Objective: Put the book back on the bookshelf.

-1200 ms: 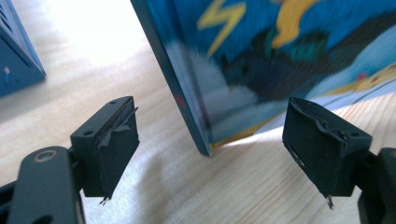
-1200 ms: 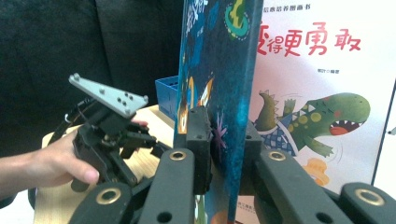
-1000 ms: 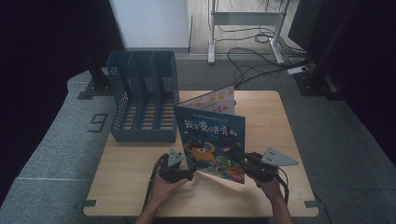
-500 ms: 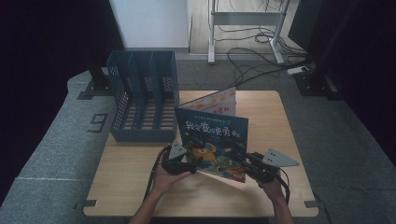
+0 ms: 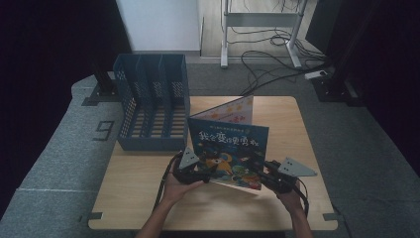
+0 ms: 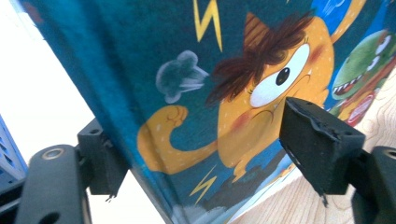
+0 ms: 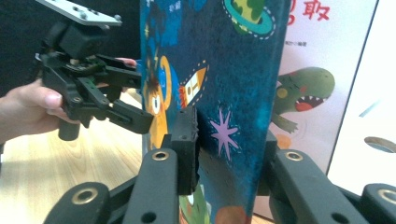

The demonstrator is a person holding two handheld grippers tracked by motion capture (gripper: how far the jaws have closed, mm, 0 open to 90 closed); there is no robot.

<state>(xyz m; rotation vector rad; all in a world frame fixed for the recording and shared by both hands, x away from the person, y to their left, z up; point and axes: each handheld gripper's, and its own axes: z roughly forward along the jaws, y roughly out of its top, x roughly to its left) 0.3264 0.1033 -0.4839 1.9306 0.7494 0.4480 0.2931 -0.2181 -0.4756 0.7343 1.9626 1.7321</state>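
A picture book (image 5: 228,148) with a dark blue cartoon cover stands open like a tent in the middle of the wooden table (image 5: 133,198), front cover leaning toward me. My left gripper (image 5: 200,173) is at its lower left corner. The cover (image 6: 187,70) runs slantwise between the wide-apart jaws of that left gripper (image 6: 212,154), which have just been closing a little without pressing on it. My right gripper (image 5: 257,171) is at the lower right corner. Its jaws have just been opening, and in the right gripper view one of the right gripper's (image 7: 229,149) pads (image 7: 187,135) lies against the cover (image 7: 233,70).
A blue slotted file organizer (image 5: 151,99) stands at the table's back left, close to the book. Cables and a metal frame lie on the floor beyond the table. Bare wood runs along the front edge and the right side.
The left gripper has risen slightly at the book's lower left corner. The book and the right hand have hardly shifted.
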